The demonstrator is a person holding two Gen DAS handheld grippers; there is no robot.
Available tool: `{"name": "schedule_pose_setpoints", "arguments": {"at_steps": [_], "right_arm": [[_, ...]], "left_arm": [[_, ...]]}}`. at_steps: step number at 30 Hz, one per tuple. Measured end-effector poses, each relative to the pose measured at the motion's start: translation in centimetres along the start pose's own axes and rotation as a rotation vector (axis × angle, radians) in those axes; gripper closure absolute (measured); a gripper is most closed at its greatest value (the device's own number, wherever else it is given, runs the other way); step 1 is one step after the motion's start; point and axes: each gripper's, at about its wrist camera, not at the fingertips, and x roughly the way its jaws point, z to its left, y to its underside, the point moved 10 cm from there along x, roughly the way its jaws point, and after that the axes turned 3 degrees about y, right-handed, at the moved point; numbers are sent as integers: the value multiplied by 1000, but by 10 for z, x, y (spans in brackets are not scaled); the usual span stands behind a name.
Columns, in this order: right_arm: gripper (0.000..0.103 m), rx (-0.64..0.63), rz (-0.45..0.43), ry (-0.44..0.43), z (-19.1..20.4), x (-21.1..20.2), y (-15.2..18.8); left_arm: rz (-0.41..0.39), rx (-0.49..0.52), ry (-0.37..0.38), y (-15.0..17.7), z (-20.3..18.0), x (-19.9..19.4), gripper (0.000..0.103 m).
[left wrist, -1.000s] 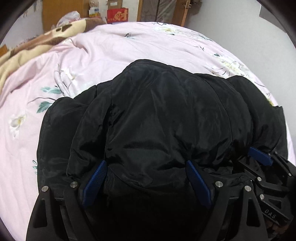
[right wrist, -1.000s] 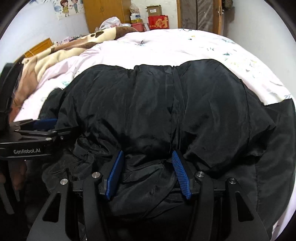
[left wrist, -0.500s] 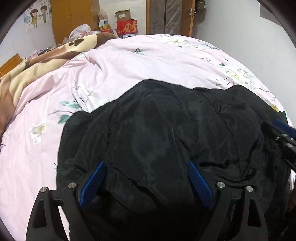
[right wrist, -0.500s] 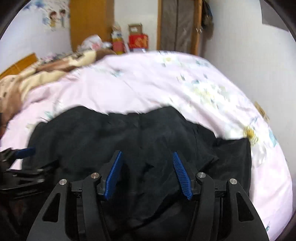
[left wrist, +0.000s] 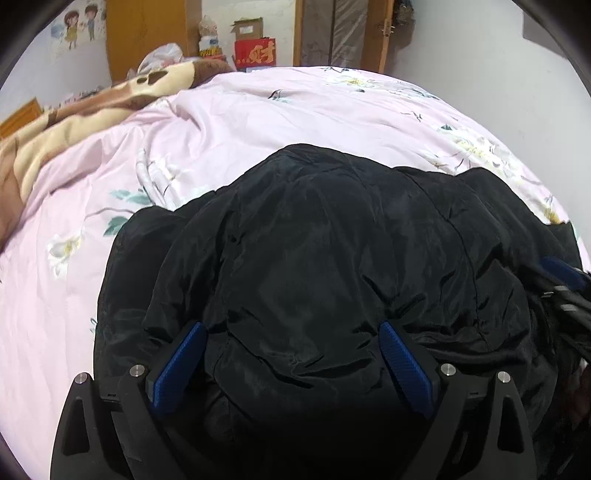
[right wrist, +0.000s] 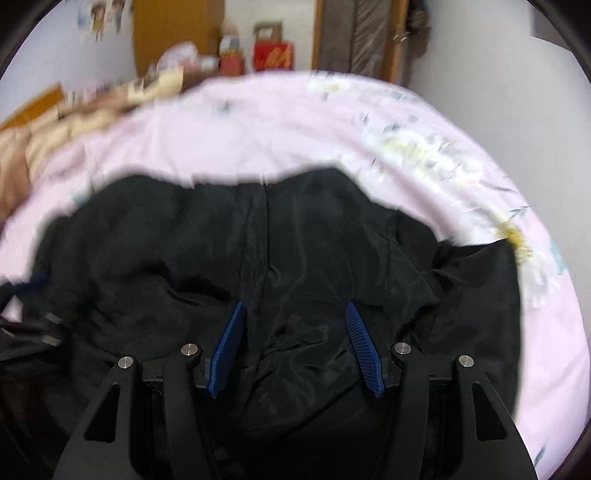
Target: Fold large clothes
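A large black padded jacket (left wrist: pixel 332 258) lies bunched on the pink floral bedspread (left wrist: pixel 258 110). It also shows in the right wrist view (right wrist: pixel 295 240), which is blurred. My left gripper (left wrist: pixel 291 332) is open, its blue pads wide apart over the near edge of the jacket. My right gripper (right wrist: pixel 295 314) is open too, with jacket fabric lying between its pads. The right gripper's tip shows at the right edge of the left wrist view (left wrist: pixel 561 273).
A brown and cream blanket (left wrist: pixel 74 118) is heaped at the far left of the bed. A wooden wardrobe (left wrist: pixel 147 33), a red box (left wrist: pixel 255 55) and a door (left wrist: pixel 340 33) stand behind the bed. A white wall (left wrist: pixel 480 66) runs along the right.
Both grippers have pulled back from the jacket, so more pink bedspread shows beyond it. The jacket has settled lower on the bed. The right gripper is moving, blurring its view.
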Motion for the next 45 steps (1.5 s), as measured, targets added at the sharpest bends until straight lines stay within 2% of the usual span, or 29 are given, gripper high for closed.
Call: {"name": "schedule_pose_setpoints", "arguments": {"at_steps": [3,5,8,10,13,17,20,25,28,32,39,41,43,45], "right_arm": [[45,40,-74,-88,15,-29,-2],[45,-1,-63,-154,36,-34,9],[45,-73,-18,-198,60,-24,27],[45,-132,47,-132,65,-2,41],[45,-160,56,-96,69,10,50],[45,-159,56,-96,66,14,55],[45,-157,59,-93,66,14,55],[45,-116,85,-110,65,8,48],[44,-70,33,-106,58,-23,32],[44,-42,-29,-113,51,-67,26],[44,-37,-59,-125,44,-133,54],[44,-12,-61,-126,37,-149,64],[44,-7,-66,-119,33,-164,74],[44,2,-71,-105,26,-176,83]], "left_arm": [[3,-3,5,1,1,-1,7],[4,-4,8,1,2,-1,7],[3,-1,10,2,3,1,6],[1,11,10,4,3,4,6],[-4,18,5,7,3,8,5],[-9,30,-12,9,0,9,5],[15,15,-1,9,0,7,5],[89,-50,60,14,1,-12,5],[81,-76,86,22,6,-37,5],[46,-38,59,39,14,-74,6],[-9,-18,35,71,26,-139,6],[-10,-42,63,82,30,-155,6],[-18,-31,25,94,38,-171,6],[-23,-18,28,109,39,-184,6]]}}
